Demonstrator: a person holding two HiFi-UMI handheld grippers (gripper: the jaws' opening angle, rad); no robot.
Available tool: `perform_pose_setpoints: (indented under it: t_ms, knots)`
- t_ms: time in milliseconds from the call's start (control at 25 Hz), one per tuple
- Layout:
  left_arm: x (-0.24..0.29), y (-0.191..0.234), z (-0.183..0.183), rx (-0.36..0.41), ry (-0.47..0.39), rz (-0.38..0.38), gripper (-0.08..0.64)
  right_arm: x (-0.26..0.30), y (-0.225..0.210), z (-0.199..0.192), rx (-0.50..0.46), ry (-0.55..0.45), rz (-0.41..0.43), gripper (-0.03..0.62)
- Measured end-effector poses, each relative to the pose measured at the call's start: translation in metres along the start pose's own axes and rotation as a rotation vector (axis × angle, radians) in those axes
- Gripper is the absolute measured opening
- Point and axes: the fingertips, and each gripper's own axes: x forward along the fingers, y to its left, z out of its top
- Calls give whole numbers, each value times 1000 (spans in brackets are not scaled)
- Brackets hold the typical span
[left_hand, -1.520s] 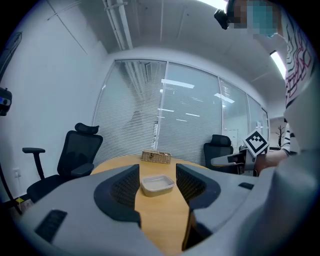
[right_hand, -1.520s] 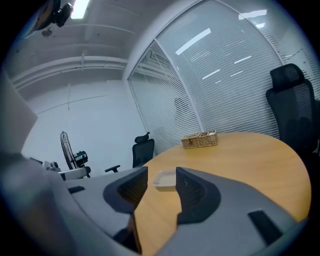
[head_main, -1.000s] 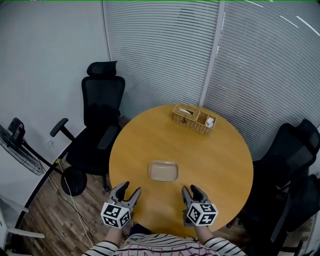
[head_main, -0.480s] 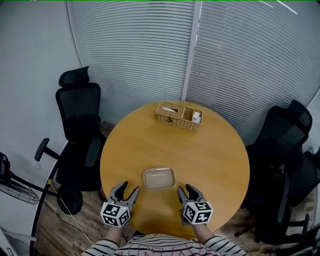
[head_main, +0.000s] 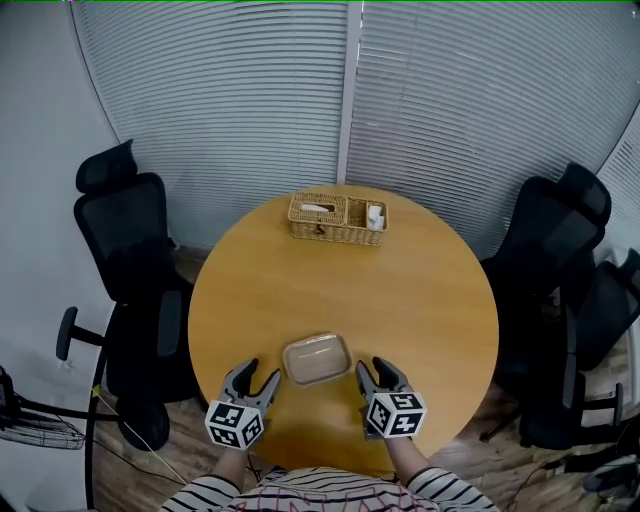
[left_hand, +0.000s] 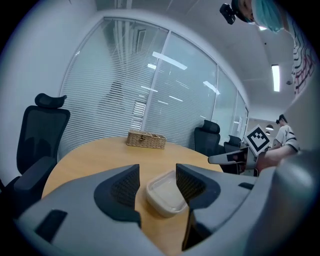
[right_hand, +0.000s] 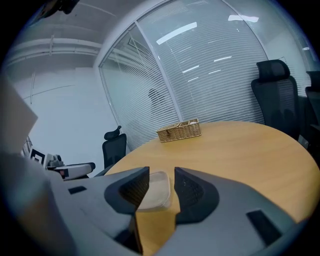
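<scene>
A shallow clear plastic tray (head_main: 316, 359) with rounded corners lies near the front of the round wooden table (head_main: 420, 290). My left gripper (head_main: 252, 381) hovers open just to its left, jaws apart with nothing between them. My right gripper (head_main: 377, 378) stands open just to its right, also empty. In the left gripper view the tray (left_hand: 165, 193) lies beyond the left gripper (left_hand: 157, 186). In the right gripper view the tray (right_hand: 154, 191) shows past the right gripper (right_hand: 161, 187).
A wicker basket (head_main: 337, 219) with small items stands at the table's far side. Black office chairs stand at the left (head_main: 125, 260) and right (head_main: 560, 270). Blinds over glass walls close the back. A fan base (head_main: 20, 430) stands at the lower left floor.
The head view has swung, so the table sits more centred. Both grippers have come closer to the tray, which now looms larger between each pair of jaws.
</scene>
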Motion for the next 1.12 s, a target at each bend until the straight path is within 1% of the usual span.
perform_pose_setpoints:
  t_ms: [280, 520, 880, 1120]
  knots:
    - [29, 17, -12, 6, 39, -50, 207, 26, -3, -13, 28, 11, -45, 166]
    - [50, 25, -29, -18, 76, -85, 207, 44, -6, -31, 26, 44, -70, 163]
    - [64, 24, -62, -124, 138, -124, 207, 57, -1, -45, 32, 53, -59, 161]
    - [69, 17, -69, -161, 148, -142, 207, 65, -2, -53, 32, 69, -52, 161]
